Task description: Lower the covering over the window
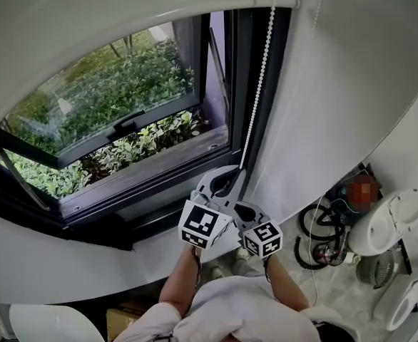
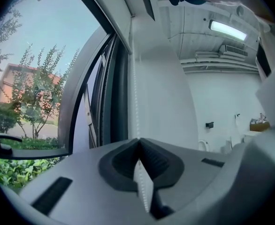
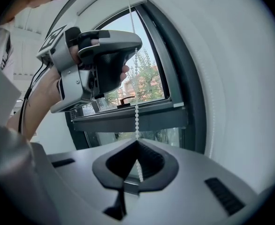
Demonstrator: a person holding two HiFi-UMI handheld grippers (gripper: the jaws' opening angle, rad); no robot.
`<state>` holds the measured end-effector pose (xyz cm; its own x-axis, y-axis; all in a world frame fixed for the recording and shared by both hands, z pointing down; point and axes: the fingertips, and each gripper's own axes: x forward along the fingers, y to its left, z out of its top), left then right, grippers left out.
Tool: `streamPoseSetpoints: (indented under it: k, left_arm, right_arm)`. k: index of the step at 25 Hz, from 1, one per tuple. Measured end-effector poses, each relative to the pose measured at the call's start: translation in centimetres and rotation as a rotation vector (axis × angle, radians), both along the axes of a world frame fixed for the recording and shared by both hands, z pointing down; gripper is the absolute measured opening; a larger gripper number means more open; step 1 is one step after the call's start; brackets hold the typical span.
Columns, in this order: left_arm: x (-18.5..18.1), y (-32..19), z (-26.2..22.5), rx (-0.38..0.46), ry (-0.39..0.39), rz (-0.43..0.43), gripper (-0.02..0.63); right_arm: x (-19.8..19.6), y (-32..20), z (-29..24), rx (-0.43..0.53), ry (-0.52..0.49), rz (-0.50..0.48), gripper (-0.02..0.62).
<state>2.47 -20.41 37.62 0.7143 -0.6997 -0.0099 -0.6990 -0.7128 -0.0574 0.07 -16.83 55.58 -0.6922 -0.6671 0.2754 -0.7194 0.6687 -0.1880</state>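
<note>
Gripping the bead chain [image 1: 262, 66], both tools are clamped on it. The left gripper [image 2: 138, 146] has its jaws shut w/ the beads pinched btwn the dark pads, and the right gripper [image 3: 137, 146] is likewise closed on the chain, lower down. Seen from the right gripper view, the left one sits higher on the chain, just in front of the glass.

The chain hangs straight down along the dark window frame [image 1: 239, 84] at the window's rt edge. The white wall [image 1: 337, 84] is close on its far side, so there's little room sideways; free space is mostly below the hands & back toward the person.

The white blind [image 1: 123, 20] sits high, its bottom edge across the top of the opening, w/ the glass below uncovered. The sash [image 1: 116, 130] is tilted outward at the bottom, shrubs [image 1: 123, 70] beyond. The floor at rt holds coiled cables [image 1: 312, 230] & a white appliance [image 1: 391, 223].
</note>
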Motion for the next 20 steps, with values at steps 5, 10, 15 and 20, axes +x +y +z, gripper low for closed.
streamPoseSetpoints:
  k: [5, 10, 15, 20]
  left_arm:
    - [-0.1, 0.2, 2.0, -0.027, -0.005, -0.011, 0.014]
    - [0.0, 0.2, 3.9, -0.06, -0.016, -0.022, 0.015]
    - [-0.2, 0.2, 5.4, -0.083, -0.011, -0.035, 0.014]
    - [-0.2, 0.5, 7.7, -0.125, -0.035, -0.042, 0.014]
  right_arm:
    - [0.2, 0.4, 1.9, -0.051, 0.02, -0.002, -0.005]
    - [0.2, 0.7, 3.6, -0.093, 0.056, -0.008, -0.003]
    - [0.6, 1.1, 4.8, -0.059, 0.131, -0.001, 0.003]
    - [1.1, 1.5, 4.8, -0.033, 0.173, 0.005, 0.063]
